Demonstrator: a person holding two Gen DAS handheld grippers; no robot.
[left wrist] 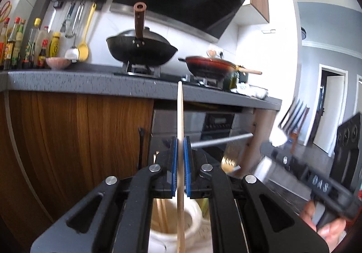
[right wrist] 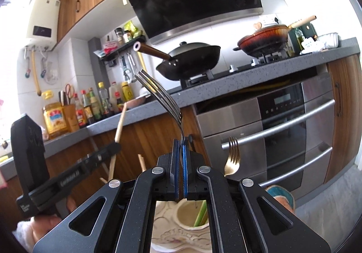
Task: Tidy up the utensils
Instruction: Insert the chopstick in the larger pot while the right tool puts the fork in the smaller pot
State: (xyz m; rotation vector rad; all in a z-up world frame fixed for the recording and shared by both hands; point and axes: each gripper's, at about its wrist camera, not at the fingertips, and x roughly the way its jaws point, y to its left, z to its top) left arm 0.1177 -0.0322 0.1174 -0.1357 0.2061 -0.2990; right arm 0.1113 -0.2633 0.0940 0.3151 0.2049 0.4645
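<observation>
My left gripper [left wrist: 180,142] is shut on a wooden chopstick [left wrist: 180,112] that stands upright above a cream ceramic holder [left wrist: 190,219] with more chopsticks inside. My right gripper [right wrist: 180,142] is shut on a silver fork [right wrist: 158,92], tines up and leaning left, above a cream holder compartment [right wrist: 181,210] holding green sticks. A gold fork [right wrist: 232,155] stands in the holder just right of my right gripper. The right gripper and its fork [left wrist: 291,117] show blurred at the right of the left wrist view. The left gripper with the chopstick [right wrist: 118,126] shows at the left of the right wrist view.
A grey counter [left wrist: 90,82] carries a black wok [left wrist: 141,49], a red pan [left wrist: 210,65] and several sauce bottles [left wrist: 22,45]. Below are wooden cabinets [left wrist: 67,135] and a steel oven [right wrist: 271,131]. Hanging utensils [left wrist: 78,20] are on the wall.
</observation>
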